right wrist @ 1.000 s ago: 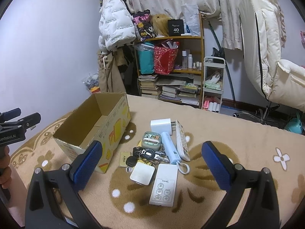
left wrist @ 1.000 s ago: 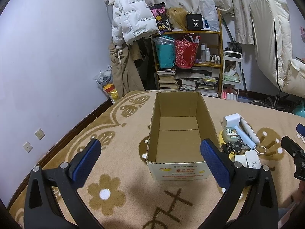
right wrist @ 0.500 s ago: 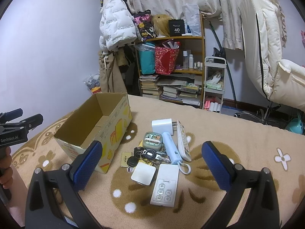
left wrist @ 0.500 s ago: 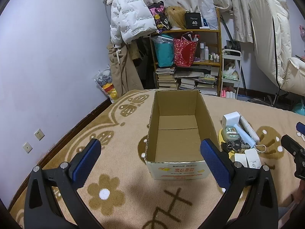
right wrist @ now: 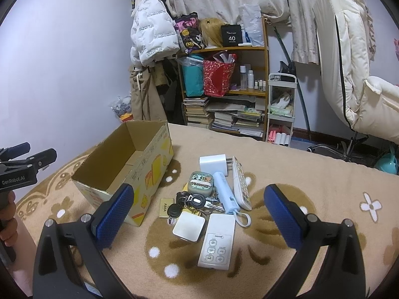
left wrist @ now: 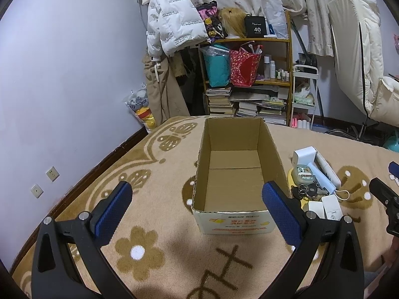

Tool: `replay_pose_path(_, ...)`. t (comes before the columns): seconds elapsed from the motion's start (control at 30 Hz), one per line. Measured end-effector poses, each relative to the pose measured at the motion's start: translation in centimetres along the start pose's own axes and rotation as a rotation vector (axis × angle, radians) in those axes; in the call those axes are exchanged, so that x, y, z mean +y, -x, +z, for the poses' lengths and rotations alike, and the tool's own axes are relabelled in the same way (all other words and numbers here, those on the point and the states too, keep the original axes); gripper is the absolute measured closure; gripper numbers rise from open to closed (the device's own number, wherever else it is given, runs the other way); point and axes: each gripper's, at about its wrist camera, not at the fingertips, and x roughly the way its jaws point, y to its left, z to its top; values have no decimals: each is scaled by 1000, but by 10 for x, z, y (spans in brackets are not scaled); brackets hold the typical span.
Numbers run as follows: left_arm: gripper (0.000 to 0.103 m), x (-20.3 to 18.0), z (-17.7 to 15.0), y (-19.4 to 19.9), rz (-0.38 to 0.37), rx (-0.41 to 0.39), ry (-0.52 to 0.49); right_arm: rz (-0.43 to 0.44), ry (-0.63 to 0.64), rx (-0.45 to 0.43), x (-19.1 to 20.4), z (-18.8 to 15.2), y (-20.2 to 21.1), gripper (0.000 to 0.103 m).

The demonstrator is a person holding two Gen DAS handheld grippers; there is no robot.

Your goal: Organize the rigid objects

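An open, empty cardboard box (left wrist: 234,174) (right wrist: 129,167) sits on the patterned blanket. To its right lies a pile of small items: a white remote (right wrist: 217,245), a white square case (right wrist: 188,226), keys with black fobs (right wrist: 193,201), a light blue stick with a strap (right wrist: 225,191), a green cartoon case (right wrist: 201,183), a white charger (right wrist: 214,164), a white calculator (right wrist: 240,183). My left gripper (left wrist: 197,211) hovers open in front of the box. My right gripper (right wrist: 199,220) hovers open over the near side of the pile. Both hold nothing.
A beige blanket with brown flowers (left wrist: 139,249) covers the surface. Beyond its far edge stand a wooden shelf of books and bags (right wrist: 224,87), a white trolley (right wrist: 281,109), hanging coats (left wrist: 172,32) and a cream chair (right wrist: 354,74). A hand (right wrist: 8,214) grips the left tool.
Both views have shifted only slightly; the box and pile sit a little lower in frame. Nothing was grasped or moved.
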Motion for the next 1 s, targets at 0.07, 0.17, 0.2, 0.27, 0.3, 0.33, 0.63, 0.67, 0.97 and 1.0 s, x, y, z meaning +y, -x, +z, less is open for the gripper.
replay_pose_path(0.07,0,0,0,0,-1,-1,1,1,0,1,-2,0,0,0)
replay_pose_path(0.17,0,2,3,-4,-30,20,9,13,5,13,-1,0,-3,0)
replay_pose_path(0.2,0,3,5,-7,-47,37,14,17,5,15,-2,0,-3,0)
replay_pose_path(0.27,0,5,8,-13,-51,56,27,24,0,25,-3,1,-7,0)
replay_pose_path(0.3,0,7,11,-17,-49,69,35,28,-4,28,-6,2,-8,0)
replay_pose_path(0.33,0,10,13,-21,-47,88,49,39,-13,35,-8,3,-10,0)
replay_pose_path(0.63,0,17,34,-56,-34,142,26,58,-8,125,-9,25,-50,0)
replay_pose_path(0.67,0,19,37,-63,-38,154,22,61,-15,140,-9,28,-56,0)
replay_pose_path(0.97,0,32,46,-109,-76,257,37,127,-72,237,-15,33,-110,6)
replay_pose_path(1.0,0,32,45,-115,-77,275,29,134,-79,253,-16,30,-116,6)
